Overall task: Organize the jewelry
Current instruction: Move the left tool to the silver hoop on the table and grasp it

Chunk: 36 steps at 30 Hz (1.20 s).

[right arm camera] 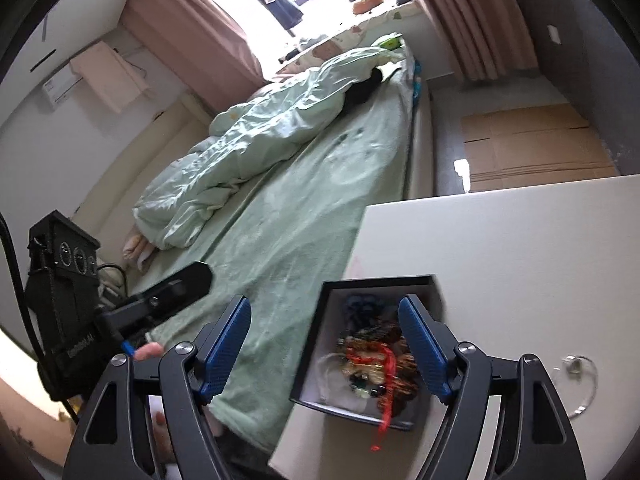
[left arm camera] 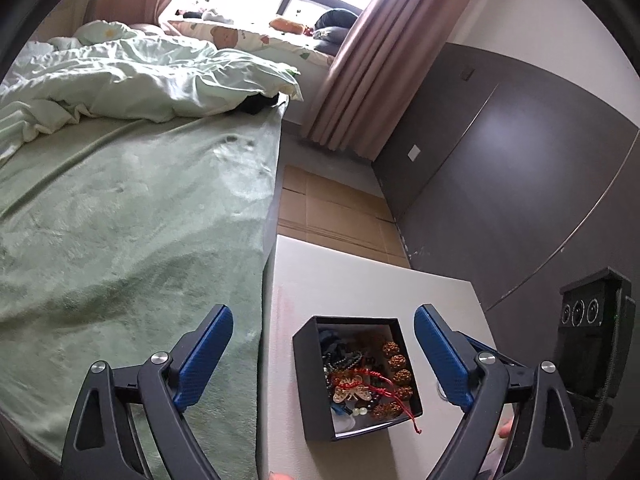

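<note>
Jewelry [left arm camera: 362,378] lies heaped in an open black box [left arm camera: 308,384] on the white tabletop [left arm camera: 360,276], and every place here is given from that box. Left tool [left arm camera: 324,364] hangs above it with its blue pads spread wide, one out past the box's bed-side wall over the green blanket [left arm camera: 132,232], the other past the opposite wall; neither pad touches the box, and nothing is gripped. Right tool [right arm camera: 324,354] is likewise released and empty: its one pad [right arm camera: 424,350] stands over the box's interior near the far wall, the other [right arm camera: 226,346] over the blanket beside the box.

Inside the box are a string of round brown textured beads [left arm camera: 398,376] along one wall, dark beaded strands, a pale butterfly-shaped piece [left arm camera: 352,388], two small pale beads near the front wall, and something blue in the back corner. A red cord [left arm camera: 404,402] runs across the heap and trails over the front wall onto the tabletop. The right view is blurred, so the contents there read only as a mixed pile.

Beside the box, on the side away from the bed, a thin metal ring [right arm camera: 580,384] lies on the tabletop, well apart from the heap.
</note>
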Each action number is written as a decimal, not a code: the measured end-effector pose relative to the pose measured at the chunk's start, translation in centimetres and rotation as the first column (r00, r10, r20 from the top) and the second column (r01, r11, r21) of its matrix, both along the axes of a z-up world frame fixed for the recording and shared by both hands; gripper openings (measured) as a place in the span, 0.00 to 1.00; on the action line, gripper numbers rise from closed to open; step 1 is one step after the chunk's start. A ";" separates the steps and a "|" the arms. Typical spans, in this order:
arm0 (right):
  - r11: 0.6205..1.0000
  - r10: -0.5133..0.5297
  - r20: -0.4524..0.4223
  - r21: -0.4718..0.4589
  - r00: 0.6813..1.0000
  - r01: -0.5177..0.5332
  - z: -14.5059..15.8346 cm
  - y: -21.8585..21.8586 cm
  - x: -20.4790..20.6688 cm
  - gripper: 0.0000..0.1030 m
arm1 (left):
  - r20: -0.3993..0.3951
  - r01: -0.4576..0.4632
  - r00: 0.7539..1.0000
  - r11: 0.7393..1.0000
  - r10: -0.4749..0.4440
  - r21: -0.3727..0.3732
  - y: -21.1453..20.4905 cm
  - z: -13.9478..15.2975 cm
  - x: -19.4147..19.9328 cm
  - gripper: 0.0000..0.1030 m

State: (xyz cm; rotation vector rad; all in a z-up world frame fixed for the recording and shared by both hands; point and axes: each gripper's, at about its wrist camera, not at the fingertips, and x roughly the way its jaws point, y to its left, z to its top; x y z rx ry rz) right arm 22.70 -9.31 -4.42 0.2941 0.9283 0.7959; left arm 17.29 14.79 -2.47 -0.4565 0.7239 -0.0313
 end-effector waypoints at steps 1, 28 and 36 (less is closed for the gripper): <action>1.000 -0.012 0.008 -0.020 1.000 0.012 0.1 -0.5 -0.1 0.74 | 0.000 0.004 1.000 1.000 -0.004 0.001 -0.1 0.0 -0.1 0.90; 0.969 -0.192 -0.052 -0.168 0.980 0.181 -0.6 -16.9 -2.2 0.74 | -0.017 0.241 0.970 0.948 -0.243 0.209 -13.9 1.2 -1.1 0.90; 0.952 -0.270 -0.071 -0.170 0.960 0.255 -0.8 -21.5 -3.0 0.74 | -0.069 0.322 0.947 0.920 -0.314 0.225 -18.7 0.4 -0.9 0.90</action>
